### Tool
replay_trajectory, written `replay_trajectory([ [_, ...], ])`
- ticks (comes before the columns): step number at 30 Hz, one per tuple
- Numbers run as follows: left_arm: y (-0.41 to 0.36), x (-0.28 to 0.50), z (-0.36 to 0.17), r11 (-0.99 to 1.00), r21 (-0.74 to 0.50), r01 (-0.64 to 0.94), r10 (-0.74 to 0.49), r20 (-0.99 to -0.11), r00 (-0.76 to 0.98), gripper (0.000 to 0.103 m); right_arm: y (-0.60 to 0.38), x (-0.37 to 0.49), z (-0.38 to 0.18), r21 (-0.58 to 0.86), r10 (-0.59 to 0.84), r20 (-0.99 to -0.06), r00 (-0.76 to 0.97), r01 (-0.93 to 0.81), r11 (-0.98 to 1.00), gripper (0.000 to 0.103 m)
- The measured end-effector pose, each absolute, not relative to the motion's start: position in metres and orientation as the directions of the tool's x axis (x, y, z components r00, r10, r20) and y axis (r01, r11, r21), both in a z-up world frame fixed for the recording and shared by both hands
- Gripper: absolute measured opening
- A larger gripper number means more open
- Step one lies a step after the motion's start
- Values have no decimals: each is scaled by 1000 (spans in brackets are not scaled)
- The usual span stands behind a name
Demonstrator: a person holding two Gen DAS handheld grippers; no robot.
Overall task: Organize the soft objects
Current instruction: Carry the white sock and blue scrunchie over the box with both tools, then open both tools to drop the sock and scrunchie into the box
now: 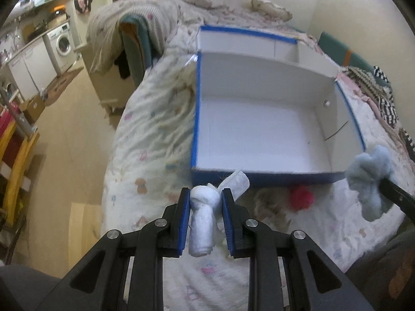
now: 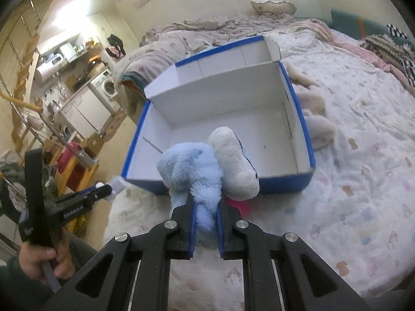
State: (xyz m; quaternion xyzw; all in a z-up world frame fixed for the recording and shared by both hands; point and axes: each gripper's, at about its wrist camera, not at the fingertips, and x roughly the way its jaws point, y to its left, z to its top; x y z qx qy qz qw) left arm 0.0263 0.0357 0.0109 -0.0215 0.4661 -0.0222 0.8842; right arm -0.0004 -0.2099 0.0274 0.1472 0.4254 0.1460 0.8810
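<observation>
White rolled cloth is clamped between the pads of the left hand-held gripper, and a blue plush toy is clamped in the right hand-held gripper. Both are held just before the near wall of the blue box, which is empty. The carrying step is judged almost done; next, each load must be lifted over the rim and released inside. A red soft thing is left on the bed below, and nothing is seen blocking the way.

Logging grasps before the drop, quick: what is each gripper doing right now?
Left gripper: closed on the white rolled cloth.
Right gripper: closed on the blue plush toy.
</observation>
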Motion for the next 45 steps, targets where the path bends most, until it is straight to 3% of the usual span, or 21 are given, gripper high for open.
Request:
replay_trajectory([
  [14,-6,101,44,993,-56,103,-107,-796,596,21,-207,77,42,355,369,-701,610,-149,923,14],
  [24,-33,152,5,993,-10,121,-78,-817,571,21,-204,119,2,365,366,-747,555,-117,924,14],
  [36,-38,166,-49,991,3,135,-65,-865,497,22,-186,138,-58,318,327,-861,389,-91,944,15],
  [45,-44,170,-62,989,27,148,-48,-874,483,22,-180,146,-71,318,326,-886,330,-80,945,15],
])
